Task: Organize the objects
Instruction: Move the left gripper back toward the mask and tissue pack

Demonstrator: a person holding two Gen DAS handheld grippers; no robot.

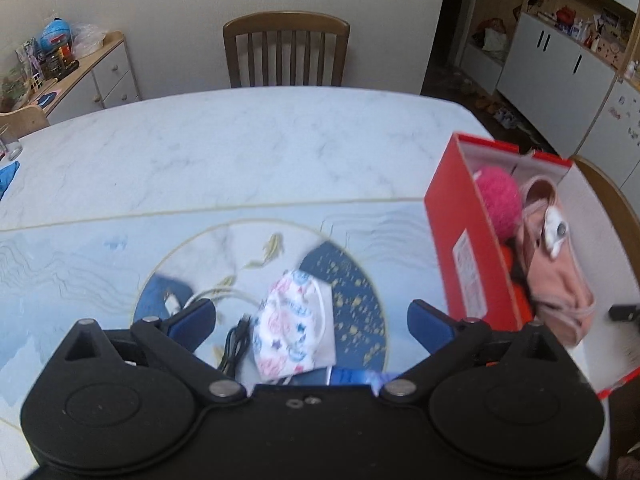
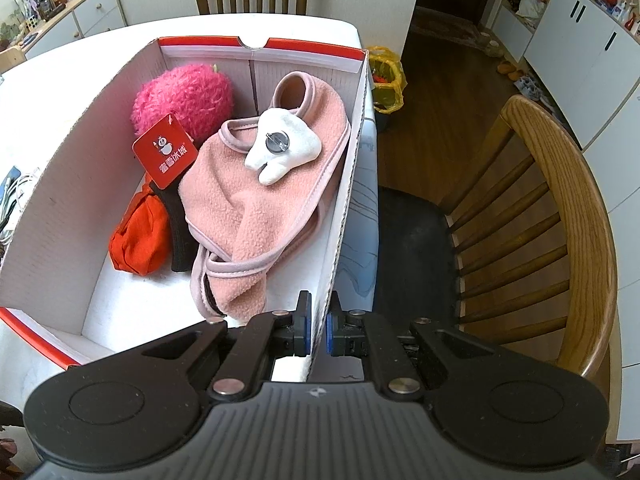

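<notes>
A red cardboard box (image 1: 456, 216) stands at the table's right edge. In the right wrist view the box (image 2: 80, 152) holds a pink fleece garment (image 2: 256, 200), a fuzzy magenta toy (image 2: 184, 96), a white plush piece (image 2: 284, 148) and an orange pouch (image 2: 140, 236). My right gripper (image 2: 318, 330) is shut on the box's right wall. My left gripper (image 1: 312, 320) is open above a patterned face mask (image 1: 294, 324) lying on the placemat, with a black cable (image 1: 236, 344) beside it.
A blue-and-gold placemat (image 1: 352, 292) covers the marble table (image 1: 240, 148). A wooden chair (image 1: 286, 50) stands at the far side, another chair (image 2: 560, 216) at the right. A blue packet (image 1: 352, 376) lies under the mask. A glass (image 1: 10, 146) stands far left.
</notes>
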